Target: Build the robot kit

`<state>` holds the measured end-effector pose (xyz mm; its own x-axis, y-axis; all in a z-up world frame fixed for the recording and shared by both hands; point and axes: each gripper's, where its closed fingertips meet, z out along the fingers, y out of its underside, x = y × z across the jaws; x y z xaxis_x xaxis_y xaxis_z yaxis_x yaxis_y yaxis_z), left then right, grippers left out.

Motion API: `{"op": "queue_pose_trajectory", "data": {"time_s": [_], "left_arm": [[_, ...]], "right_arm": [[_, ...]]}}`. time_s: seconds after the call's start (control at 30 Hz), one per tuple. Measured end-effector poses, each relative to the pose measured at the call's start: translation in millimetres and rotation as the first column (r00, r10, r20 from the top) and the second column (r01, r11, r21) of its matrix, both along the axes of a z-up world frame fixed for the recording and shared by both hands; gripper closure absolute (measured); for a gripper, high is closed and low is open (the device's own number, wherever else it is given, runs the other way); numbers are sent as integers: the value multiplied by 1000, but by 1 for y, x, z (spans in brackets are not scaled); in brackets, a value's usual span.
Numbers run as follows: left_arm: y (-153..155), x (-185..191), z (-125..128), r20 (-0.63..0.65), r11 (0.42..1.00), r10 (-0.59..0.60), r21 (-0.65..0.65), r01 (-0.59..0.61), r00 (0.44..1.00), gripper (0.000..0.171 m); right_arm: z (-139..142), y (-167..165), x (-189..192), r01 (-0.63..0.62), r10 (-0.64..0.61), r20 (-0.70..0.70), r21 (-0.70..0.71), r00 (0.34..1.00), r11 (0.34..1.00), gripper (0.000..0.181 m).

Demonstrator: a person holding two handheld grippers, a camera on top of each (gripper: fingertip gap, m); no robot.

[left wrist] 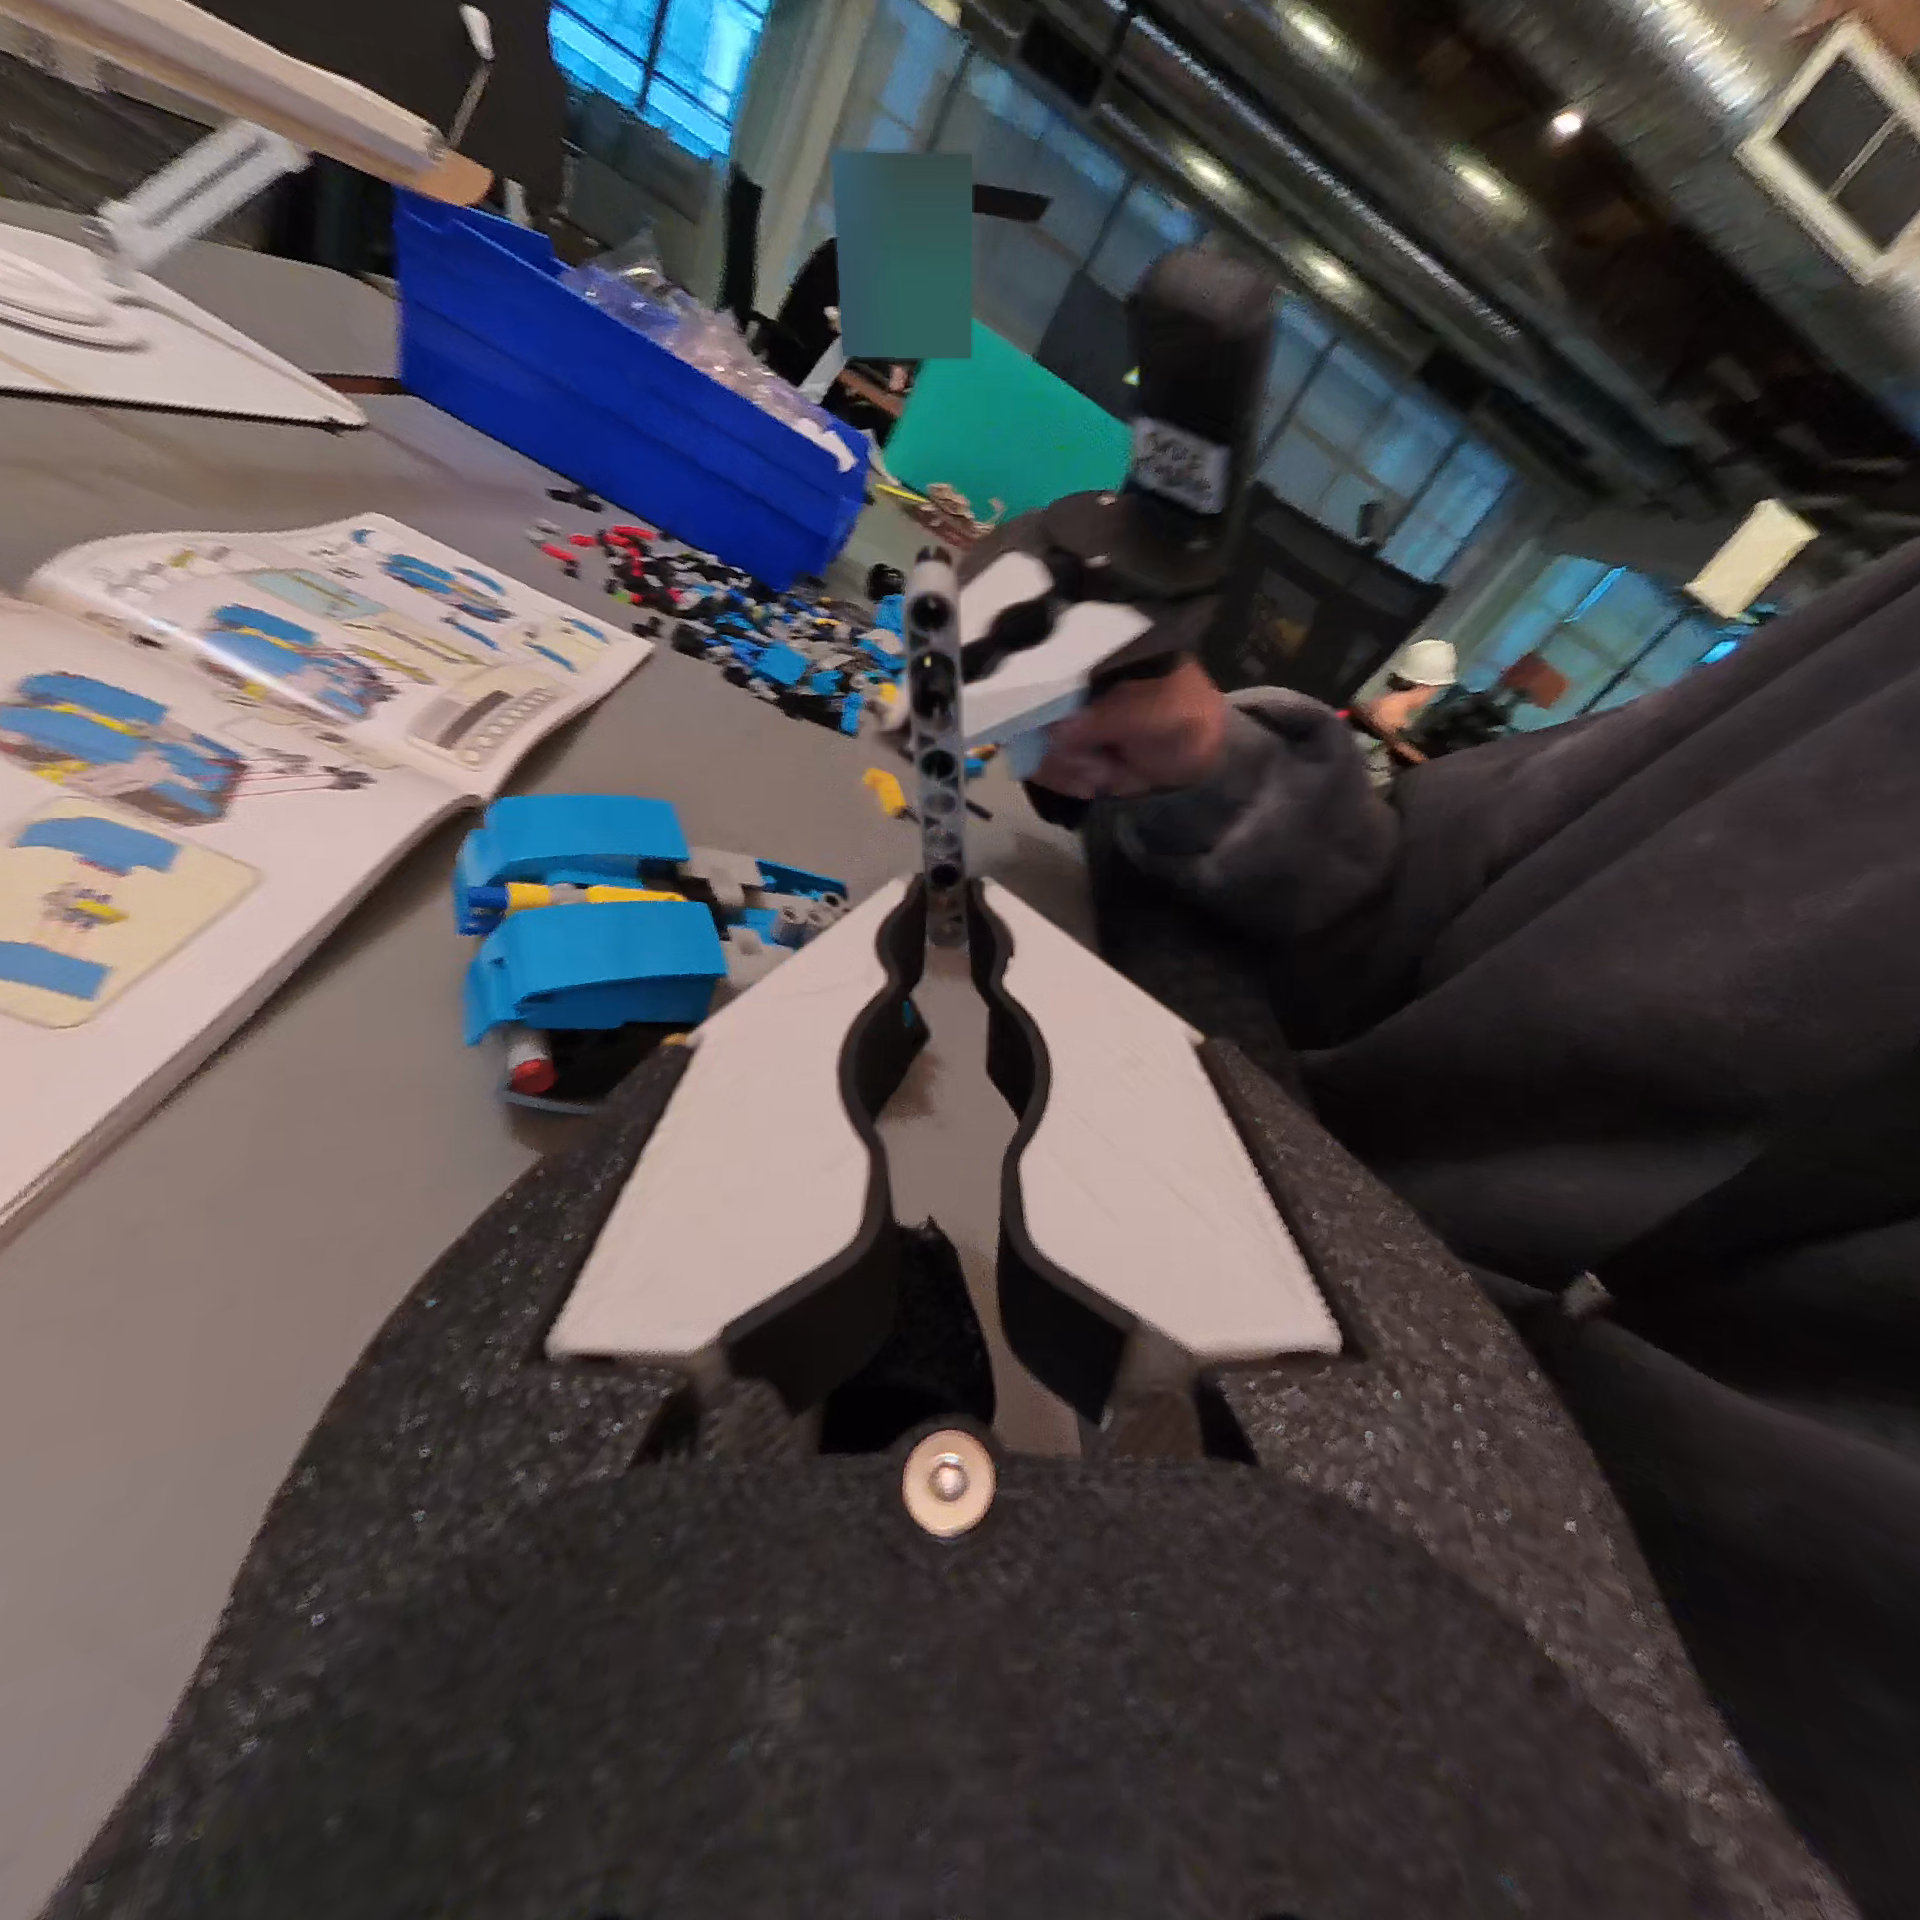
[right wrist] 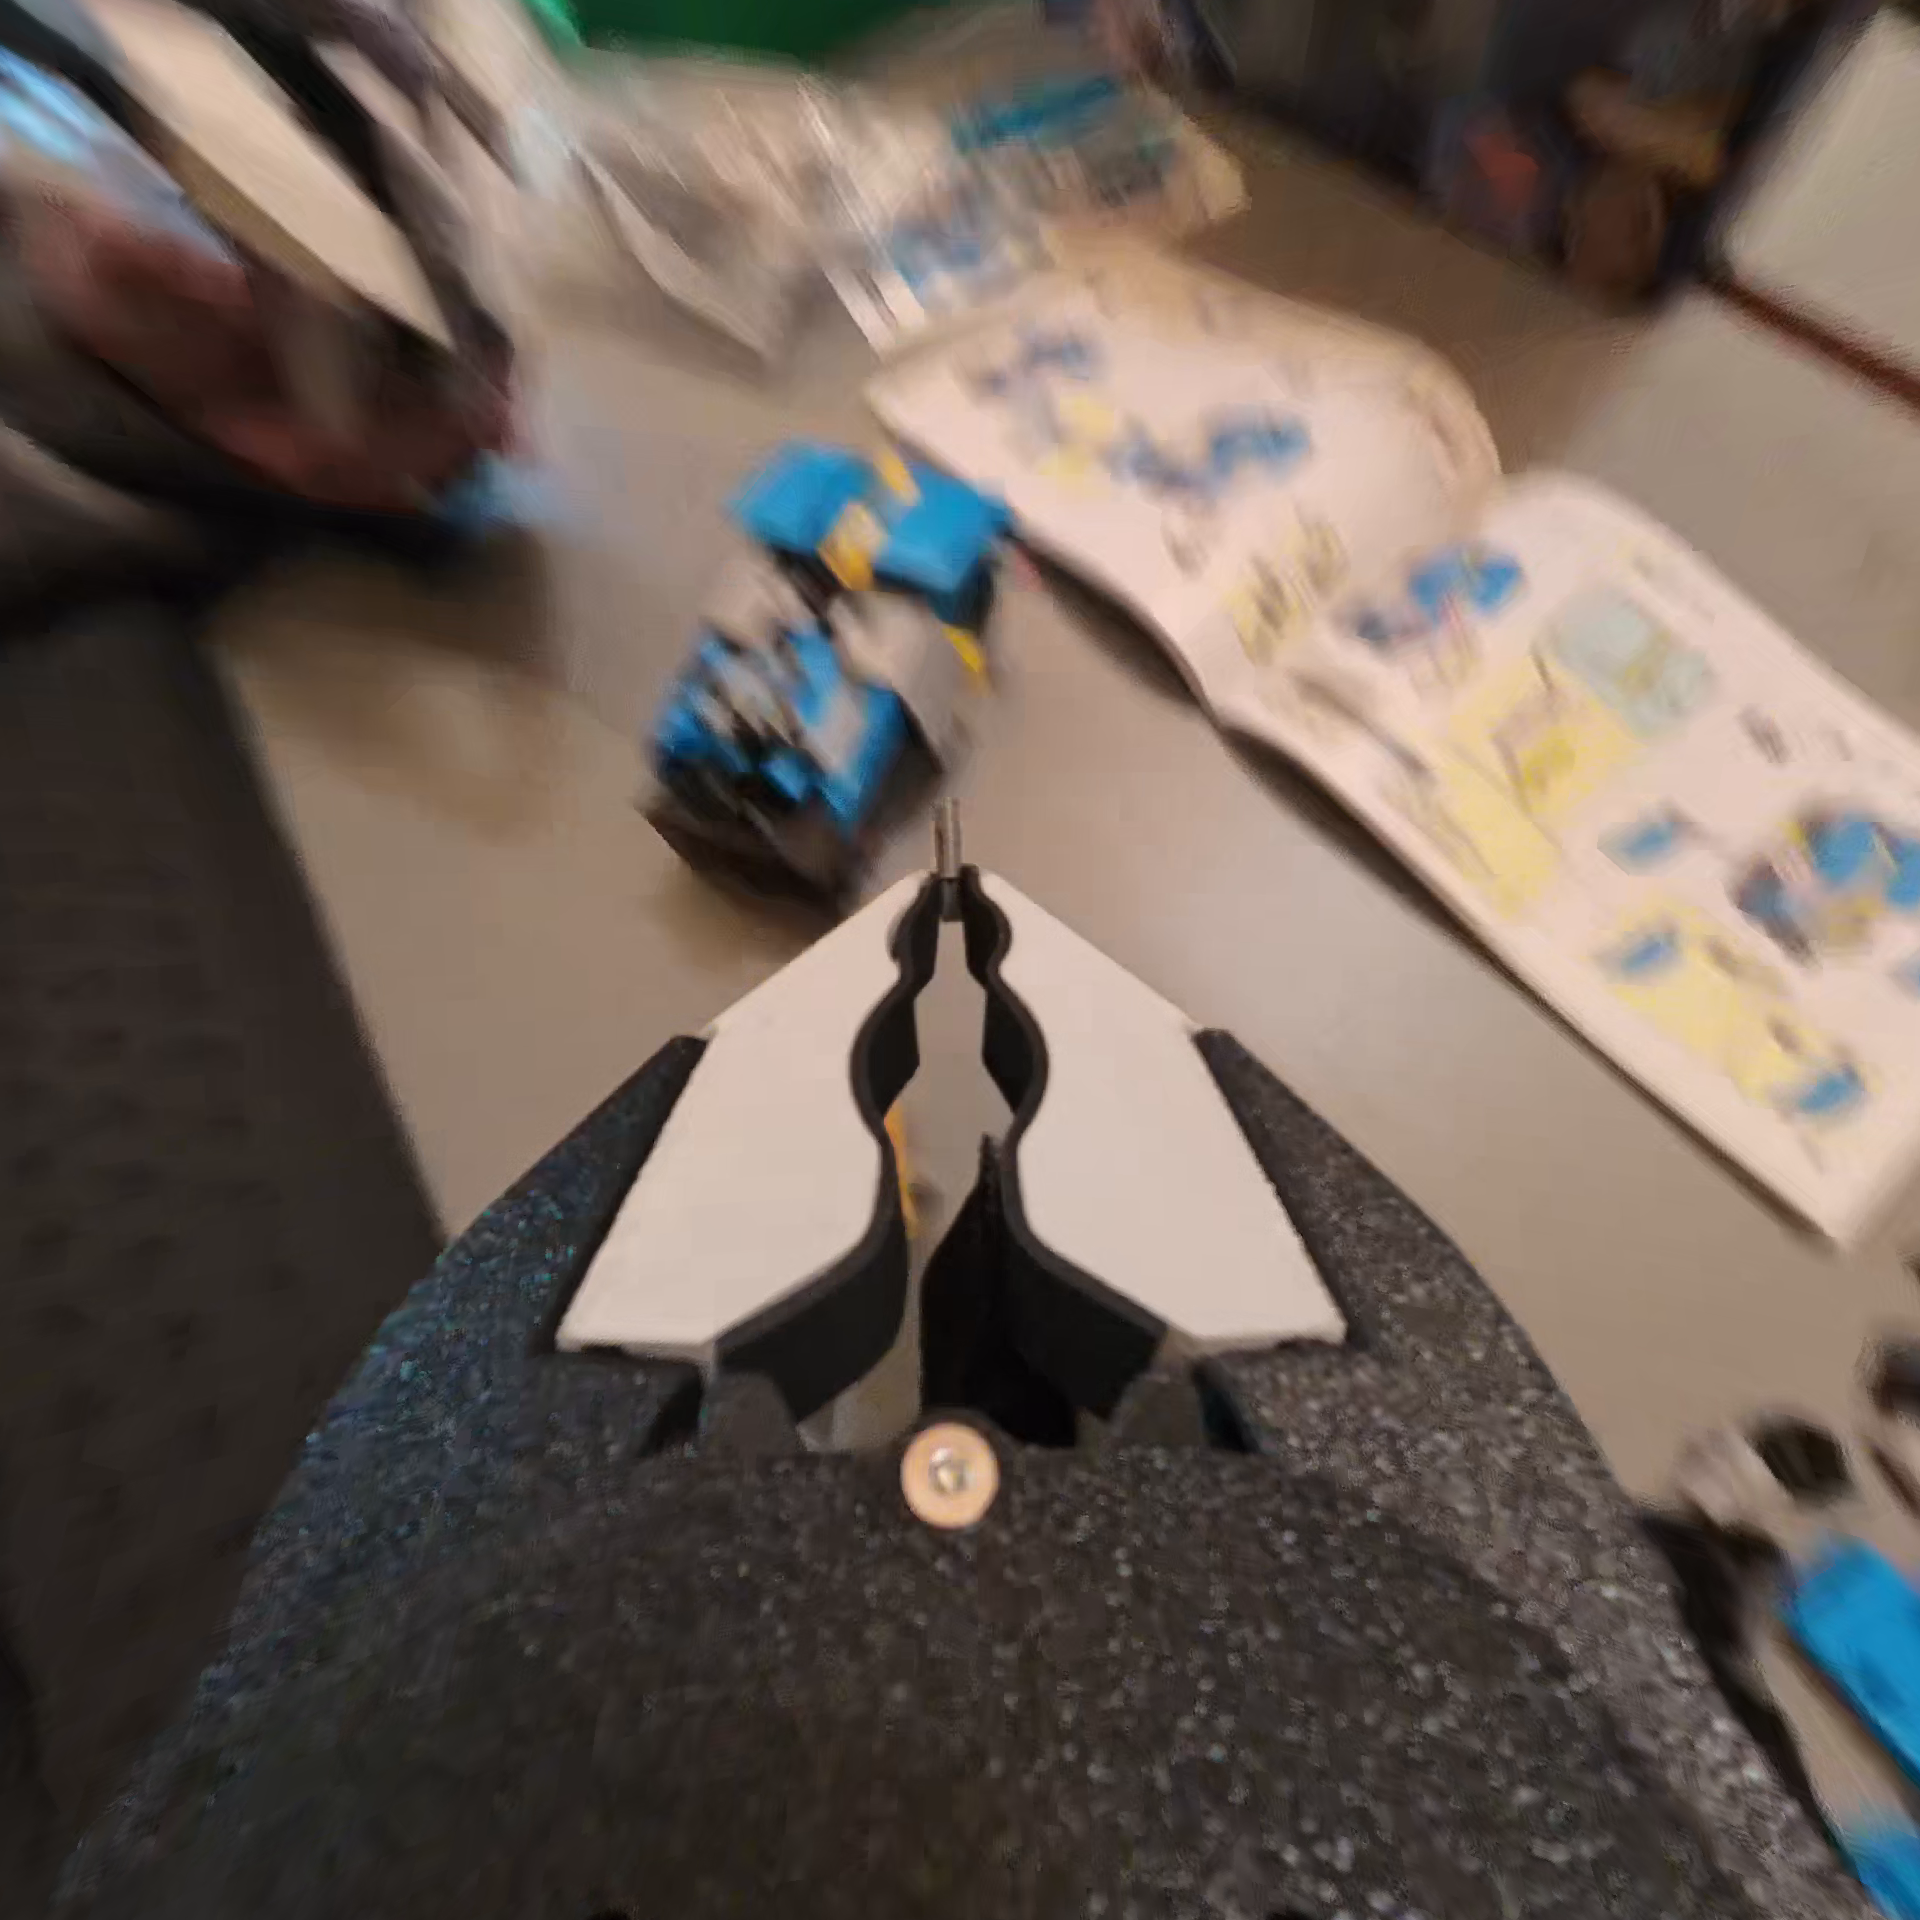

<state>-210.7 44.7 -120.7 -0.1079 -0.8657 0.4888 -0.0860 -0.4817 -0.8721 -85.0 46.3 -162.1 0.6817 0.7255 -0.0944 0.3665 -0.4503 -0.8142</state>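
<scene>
**Colours and patterns on the bench**

The left gripper has white fingers lined with black wavy pads, on a black speckled body; the right gripper has the same colours. The beam is grey with a row of dark round holes and a white tip. The pin is grey. The model is bright blue with yellow, grey and black parts and a red-and-white end. The booklet has white pages printed with blue, yellow and cream figures. The loose parts are blue, black, red and grey. The bin is deep blue. The table is plain grey. The screen behind is green.
</scene>
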Motion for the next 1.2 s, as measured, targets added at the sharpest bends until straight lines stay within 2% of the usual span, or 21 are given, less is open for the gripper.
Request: {"op": "queue_pose_trajectory", "data": {"time_s": [0.07, 0.13, 0.27, 0.4, 0.5, 0.6, 0.67, 0.73, 0.87, 0.97, 1.07, 1.2], "left_arm": [[2, 2, -1, -8, 999, 34, 11, -34, 999, 165], [0, 4, 3, 13, 999, 52, 2, -52, 999, 165], [-3, 6, 4, 15, 996, 80, 34, -80, 997, 165], [-2, 5, 4, 14, 995, 94, 27, -94, 996, 165], [7, 2, 2, -7, 989, 139, 49, -138, 990, 165], [8, 2, -11, -93, 985, 133, 119, -122, 987, 165], [2, 5, -17, -128, 984, 113, 154, -93, 985, 165], [-13, 11, -21, -152, 983, 51, 183, -23, 987, 165], [-55, 23, -32, -223, 937, -81, 317, 151, 972, 164], [-72, 31, -46, -302, 891, -82, 404, 205, 950, 164], [-79, 34, -48, -308, 885, -94, 410, 221, 947, 164], [-75, 33, -44, -287, 902, -102, 378, 210, 953, 164]], "right_arm": [[42, -9, -50, -87, 100, -244, 64, 965, 994, 178], [54, -17, -88, -140, 155, -362, 65, 919, 988, 177], [37, -17, -127, -184, 191, -357, 52, 914, 981, 177], [32, -17, -135, -193, 185, -372, 16, 910, 981, 177], [21, -20, -128, -188, 173, -306, -21, 936, 982, 177], [-14, -36, -107, -212, 213, -7, -101, 977, 972, 177], [-33, -54, -90, -248, 272, 154, -159, 950, 956, 177], [-46, -67, -72, -246, 294, 247, -208, 924, 947, 177], [-62, -77, -63, -265, 315, 236, -218, 919, 939, 177], [-68, -77, -64, -277, 314, 210, -185, 926, 943, 176], [-69, -76, -60, -280, 313, 224, -168, 923, 945, 169], [-69, -78, -58, -279, 307, 222, -151, 925, 948, 169]]}}
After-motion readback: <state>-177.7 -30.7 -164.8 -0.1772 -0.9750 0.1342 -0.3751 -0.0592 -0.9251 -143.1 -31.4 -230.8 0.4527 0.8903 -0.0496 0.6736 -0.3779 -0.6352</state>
